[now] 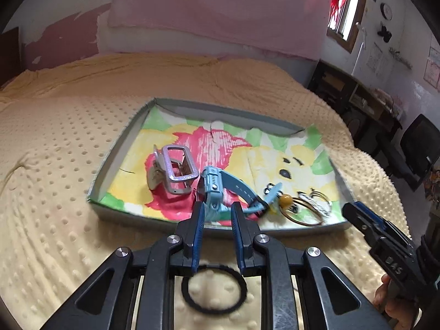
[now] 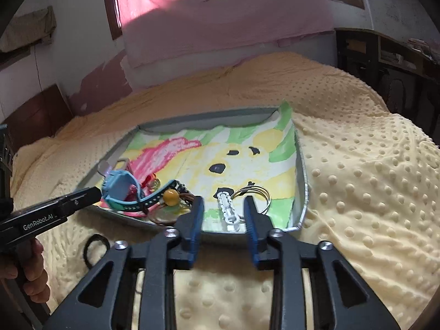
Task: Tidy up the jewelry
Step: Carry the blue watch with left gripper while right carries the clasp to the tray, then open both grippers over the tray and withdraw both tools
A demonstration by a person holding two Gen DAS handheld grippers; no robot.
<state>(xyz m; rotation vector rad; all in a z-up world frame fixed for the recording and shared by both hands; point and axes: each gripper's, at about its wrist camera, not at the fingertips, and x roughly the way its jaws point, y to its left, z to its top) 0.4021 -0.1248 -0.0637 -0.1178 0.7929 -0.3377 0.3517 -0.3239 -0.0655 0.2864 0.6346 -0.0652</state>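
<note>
Left claw [image 1: 217,206] grips a chunky light-blue watch [image 1: 213,184]; right claw [image 2: 224,206] gapes over the tray [image 2: 301,165]

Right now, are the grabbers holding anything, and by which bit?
The left gripper pinches the blue watch by its case end. The right gripper is open, holding nothing; the white clip lies loose between its fingers.

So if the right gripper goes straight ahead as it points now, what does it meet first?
Probably the white perforated clip lying in the grey tray, between the right gripper's open jaws; depth is uncertain.
</note>
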